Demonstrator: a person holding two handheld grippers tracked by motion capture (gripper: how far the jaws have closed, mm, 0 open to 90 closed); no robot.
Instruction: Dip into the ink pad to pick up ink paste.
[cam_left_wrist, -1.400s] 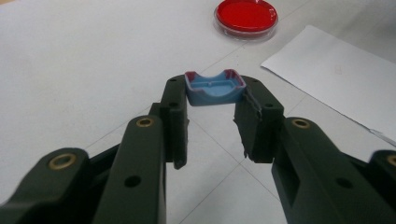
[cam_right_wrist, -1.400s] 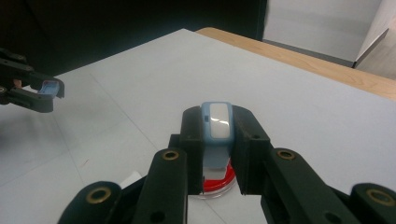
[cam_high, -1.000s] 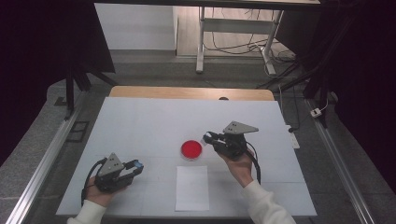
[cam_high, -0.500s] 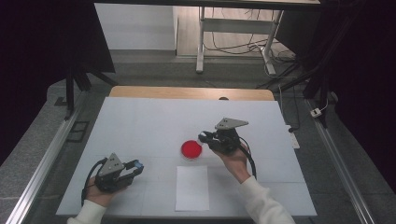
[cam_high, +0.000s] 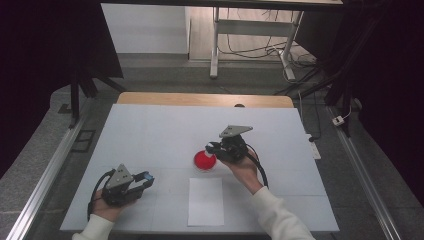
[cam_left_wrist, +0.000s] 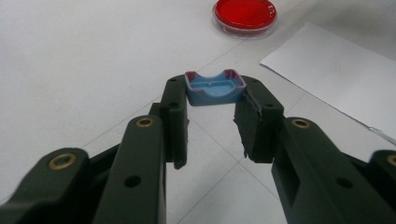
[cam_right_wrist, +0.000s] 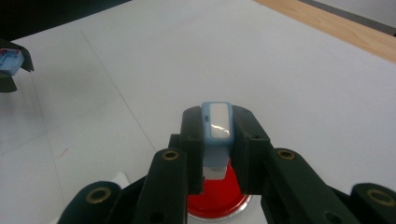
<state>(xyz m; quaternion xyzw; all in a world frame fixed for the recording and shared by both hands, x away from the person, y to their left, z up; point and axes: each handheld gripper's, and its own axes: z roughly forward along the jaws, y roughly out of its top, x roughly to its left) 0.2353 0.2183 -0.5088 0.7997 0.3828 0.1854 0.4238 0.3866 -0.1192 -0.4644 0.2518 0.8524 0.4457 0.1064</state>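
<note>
Your left gripper (cam_left_wrist: 212, 119) pinches a blue cap (cam_left_wrist: 215, 87), low over the table (cam_high: 150, 135). Your right gripper (cam_right_wrist: 217, 154) clamps a light-blue stick (cam_right_wrist: 216, 135), directly above the red dish (cam_high: 205, 161). Paper (cam_high: 206, 201) lies just beside the dish.

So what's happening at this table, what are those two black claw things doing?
A person sits at a white table with a hand-held gripper in each hand. The right gripper is shut on a small blue and white stamp-like piece, held just over a round dish of red stuff. The left gripper is shut on a small blue cap, off to the side near the table's near edge. A blank sheet of paper lies in front of the dish.
</note>
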